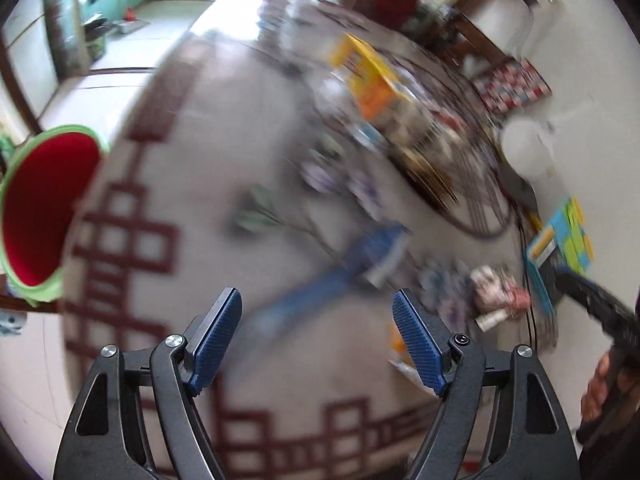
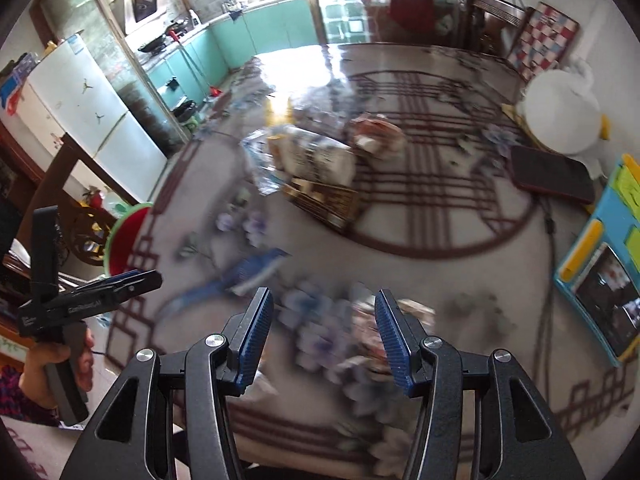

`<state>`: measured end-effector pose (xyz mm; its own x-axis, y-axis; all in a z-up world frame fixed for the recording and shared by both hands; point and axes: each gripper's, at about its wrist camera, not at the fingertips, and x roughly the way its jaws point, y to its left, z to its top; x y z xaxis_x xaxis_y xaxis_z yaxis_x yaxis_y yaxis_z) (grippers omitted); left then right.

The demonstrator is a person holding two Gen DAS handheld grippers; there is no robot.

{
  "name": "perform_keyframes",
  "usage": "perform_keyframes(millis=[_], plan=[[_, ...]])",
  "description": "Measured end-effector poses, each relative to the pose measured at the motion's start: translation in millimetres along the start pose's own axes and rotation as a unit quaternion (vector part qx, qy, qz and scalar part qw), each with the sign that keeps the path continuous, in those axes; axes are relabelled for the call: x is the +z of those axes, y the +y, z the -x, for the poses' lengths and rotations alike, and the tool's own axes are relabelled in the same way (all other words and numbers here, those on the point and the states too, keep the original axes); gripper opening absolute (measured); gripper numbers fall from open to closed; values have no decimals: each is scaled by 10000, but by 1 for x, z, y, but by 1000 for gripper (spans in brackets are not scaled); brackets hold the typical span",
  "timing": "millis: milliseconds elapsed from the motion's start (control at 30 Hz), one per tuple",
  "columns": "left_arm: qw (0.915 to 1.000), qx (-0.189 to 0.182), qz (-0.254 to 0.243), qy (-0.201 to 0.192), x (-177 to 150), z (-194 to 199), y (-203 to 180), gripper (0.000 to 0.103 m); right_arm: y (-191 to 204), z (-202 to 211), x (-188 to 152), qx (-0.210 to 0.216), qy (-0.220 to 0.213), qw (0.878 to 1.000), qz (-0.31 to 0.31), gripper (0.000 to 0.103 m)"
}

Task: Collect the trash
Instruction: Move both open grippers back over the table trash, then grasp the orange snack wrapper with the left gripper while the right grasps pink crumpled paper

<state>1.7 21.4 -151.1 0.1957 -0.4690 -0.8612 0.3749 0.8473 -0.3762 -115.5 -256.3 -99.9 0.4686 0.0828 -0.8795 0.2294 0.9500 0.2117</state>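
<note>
A: Far left first: red bin (image 1: 44, 212) with a green rim, tipped mouth-first toward the table (image 1: 200, 160) edge. Probably parked there so scraps can go straight in

B: Agreed. Next, left gripper (image 1: 316, 300): released, jaws wide, nothing between the pads. Angled down over bare cloth, likely on the way to a pick

A: Then mid-table, a blue brush (image 1: 372, 252) lying flat, handle toward the near edge. Too blurred to say more

B: Right of it, the trash itself: a crumpled wrapper (image 1: 500, 292), near the table's near edge, well apart from the bin

A: Right gripper (image 2: 324, 294): also released, jaws half apart and empty, hanging just above that wrapper. Looks lined up to close on it

B: Far right: dark phone (image 2: 552, 180) lying flat, beside a blue toy tablet (image 2: 600, 272). Not trash, by the look

A: Any writing?

B: White lettering on the left gripper's side, seen from the right wrist; unreadable. No brand legible anywhere
</note>
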Motion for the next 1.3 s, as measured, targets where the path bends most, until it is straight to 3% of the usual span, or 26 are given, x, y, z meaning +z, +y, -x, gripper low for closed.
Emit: perform_keyframes(millis=[100, 233, 400, 433, 500, 633, 767, 833, 900, 933, 967, 1100, 1167, 1300], plan=[[9993, -104, -281, 242, -9, -7, -26, 78, -27, -3, -7, 266, 197, 9993, -193, 51], [9971, -455, -300, 530, -20, -11, -48, 79, -37, -26, -11, 507, 519, 9971, -218, 51], [9966, -317, -294, 708, -30, -19, -58, 79, -36, -71, -19, -60, 985, 9951, 93, 51], [9963, -301, -287, 758, -31, -20, -58, 79, -38, -74, -19, -92, 953, 9954, 39, 48], [9960, -262, -288, 806, -33, -23, -59, 79, -44, -74, -17, 140, 787, 9966, -178, 31], [9947, -323, -172, 965, -33, -36, -59, 79, -50, -62, -3, 310, 394, 9980, -376, 30], [9899, -367, -132, 1366, -32, -63, -66, 79, -53, -56, 13, 452, 204, 9977, -467, 30], [9919, -383, -227, 1188, -28, -63, -72, 79, -53, -54, 19, 508, 162, 9974, -488, 30], [9929, -360, -270, 1098, -25, -65, -76, 64, -50, -53, 23, 579, 117, 9971, -481, 30], [9931, -349, -253, 1088, -24, -67, -76, 43, -48, -53, 25, 624, 107, 9969, -469, 30], [9928, -345, -222, 1126, -23, -70, -75, 30, -46, -52, 27, 658, 88, 9968, -450, 30], [9948, -300, -133, 961, -17, -66, -72, 26, -36, -49, 32, 748, -9, 9966, -340, 31], [9967, -254, -150, 756, -14, -58, -71, 20, -32, -48, 35, 783, -52, 9965, -304, 31], [9994, -66, -259, 222, 0, -32, -69, 18, -27, -48, 39, 842, -80, 9961, -264, 31]])
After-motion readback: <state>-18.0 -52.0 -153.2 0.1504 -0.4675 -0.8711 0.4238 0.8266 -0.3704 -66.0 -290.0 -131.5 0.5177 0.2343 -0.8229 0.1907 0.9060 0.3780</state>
